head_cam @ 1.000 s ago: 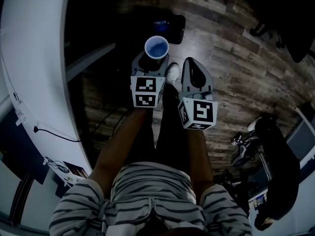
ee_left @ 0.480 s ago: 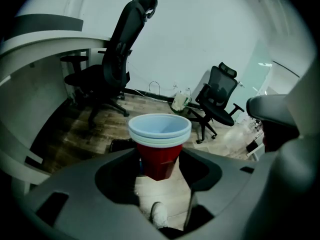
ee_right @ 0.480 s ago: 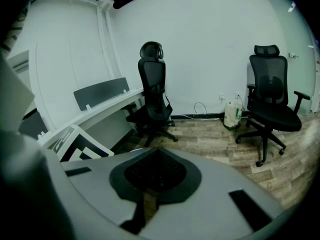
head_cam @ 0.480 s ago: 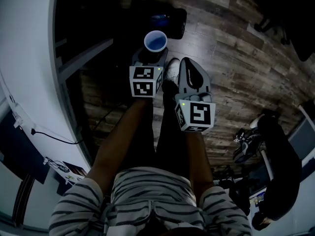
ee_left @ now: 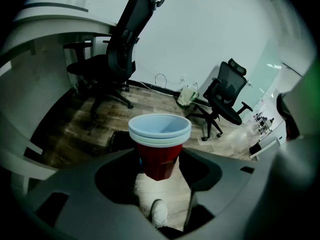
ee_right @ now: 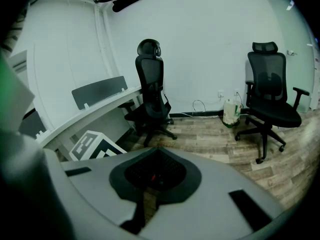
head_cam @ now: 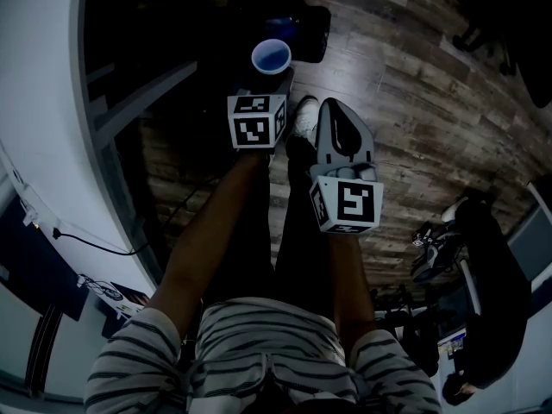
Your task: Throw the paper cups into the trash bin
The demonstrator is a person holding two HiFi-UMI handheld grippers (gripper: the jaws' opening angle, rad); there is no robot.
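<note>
Stacked red paper cups (head_cam: 272, 56) with pale blue-white insides stand upright between the jaws of my left gripper (head_cam: 268, 69), which is shut on the red wall of the cups (ee_left: 159, 156). A black trash bin (head_cam: 302, 28) stands on the wooden floor just beyond the cups in the head view, with something blue inside. Behind the cups in the left gripper view, part of the bin (ee_left: 116, 140) shows as a dark shape. My right gripper (head_cam: 333, 112) hangs beside the left one, shut, with nothing held (ee_right: 159, 154).
A curved white desk (head_cam: 43, 102) runs along the left. Black office chairs (ee_left: 115, 59) (ee_left: 227, 91) (ee_right: 270, 94) stand on the floor near the wall. The person's white shoe (head_cam: 304, 115) is below the grippers. A dark chair (head_cam: 483, 274) is at right.
My left gripper has sunk toward the floor with the cups, which now look smaller and closer to the bin. The right gripper has hardly shifted.
</note>
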